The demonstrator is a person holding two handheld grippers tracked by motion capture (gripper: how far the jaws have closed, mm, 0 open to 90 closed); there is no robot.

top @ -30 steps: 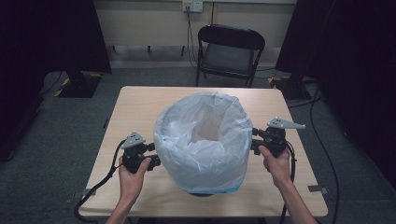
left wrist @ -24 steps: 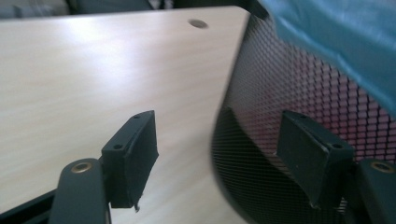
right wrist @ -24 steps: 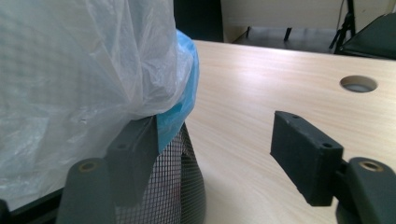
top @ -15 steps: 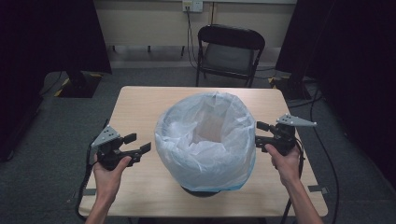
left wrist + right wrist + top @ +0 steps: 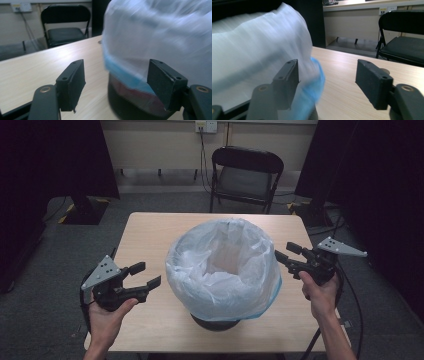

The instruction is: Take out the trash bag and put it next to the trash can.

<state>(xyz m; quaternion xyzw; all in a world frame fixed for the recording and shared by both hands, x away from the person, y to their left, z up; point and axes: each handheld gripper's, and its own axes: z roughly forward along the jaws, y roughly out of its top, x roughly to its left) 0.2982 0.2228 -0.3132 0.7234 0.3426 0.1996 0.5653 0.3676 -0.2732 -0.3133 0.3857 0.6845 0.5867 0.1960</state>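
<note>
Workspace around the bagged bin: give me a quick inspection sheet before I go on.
Surface: wooden table, bare around the bin.
Job's things: dark bin at centre, white liner bag folded over its rim, blue edge low on the outside.
Clutter: nothing seen.
Grippers: left gripper open, apart from the bag; right gripper open, close beside the bag; contact cannot be told.
Cables: one trails from each gripper off the table edge.
Surroundings: black folding chair behind the table, wall socket, dark curtains.
</note>
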